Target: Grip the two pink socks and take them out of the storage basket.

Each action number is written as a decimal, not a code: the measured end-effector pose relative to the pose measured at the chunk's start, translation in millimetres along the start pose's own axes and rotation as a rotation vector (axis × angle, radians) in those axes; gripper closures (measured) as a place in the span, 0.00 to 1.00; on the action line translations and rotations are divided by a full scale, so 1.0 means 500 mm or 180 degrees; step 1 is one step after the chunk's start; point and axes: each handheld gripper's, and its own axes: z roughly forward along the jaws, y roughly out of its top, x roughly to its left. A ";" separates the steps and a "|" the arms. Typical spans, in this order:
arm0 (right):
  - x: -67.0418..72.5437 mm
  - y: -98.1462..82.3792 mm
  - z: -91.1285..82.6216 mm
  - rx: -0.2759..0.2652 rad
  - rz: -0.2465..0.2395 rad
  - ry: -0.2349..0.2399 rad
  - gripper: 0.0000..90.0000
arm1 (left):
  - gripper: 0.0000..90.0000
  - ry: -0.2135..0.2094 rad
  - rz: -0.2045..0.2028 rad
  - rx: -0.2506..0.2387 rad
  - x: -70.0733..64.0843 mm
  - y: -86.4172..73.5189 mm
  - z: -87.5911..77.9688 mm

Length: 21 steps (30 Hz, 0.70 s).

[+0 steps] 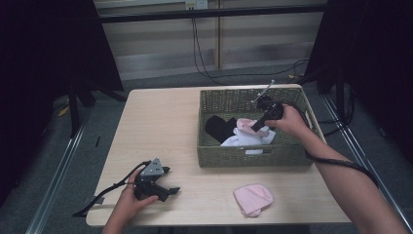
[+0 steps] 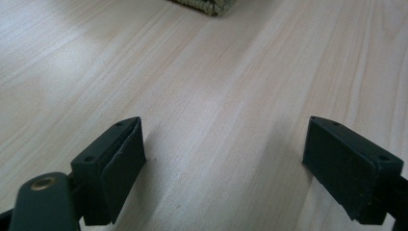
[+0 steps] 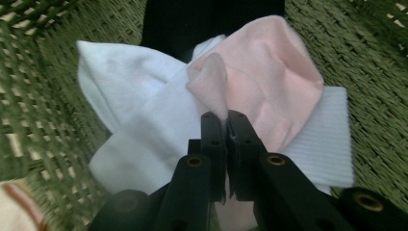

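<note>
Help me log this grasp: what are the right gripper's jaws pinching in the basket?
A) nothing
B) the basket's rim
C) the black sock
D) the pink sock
D: in the right gripper view the right gripper has its jaws shut on a fold of the pink sock, which lies on white socks in the basket.

Pale pink sock (image 3: 284, 82), soft and crumpled, lies atop a white sock (image 3: 144, 125) inside the green woven basket (image 1: 253, 158), one fold raised and pinched upward.
</note>
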 end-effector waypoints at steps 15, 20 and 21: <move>0.002 -0.014 -0.099 -0.0074 0.0140 0.0184 0.97 | 0.16 -0.0001 0.0000 0.0000 0.000 0.000 0.000; 0.007 -0.014 -0.134 -0.0080 0.0109 0.0223 0.97 | 0.16 0.0000 0.0000 0.0000 0.000 0.000 0.000; 0.010 -0.013 -0.141 -0.0071 0.0108 0.0224 0.97 | 0.16 0.0000 0.0000 0.0000 0.000 0.000 0.000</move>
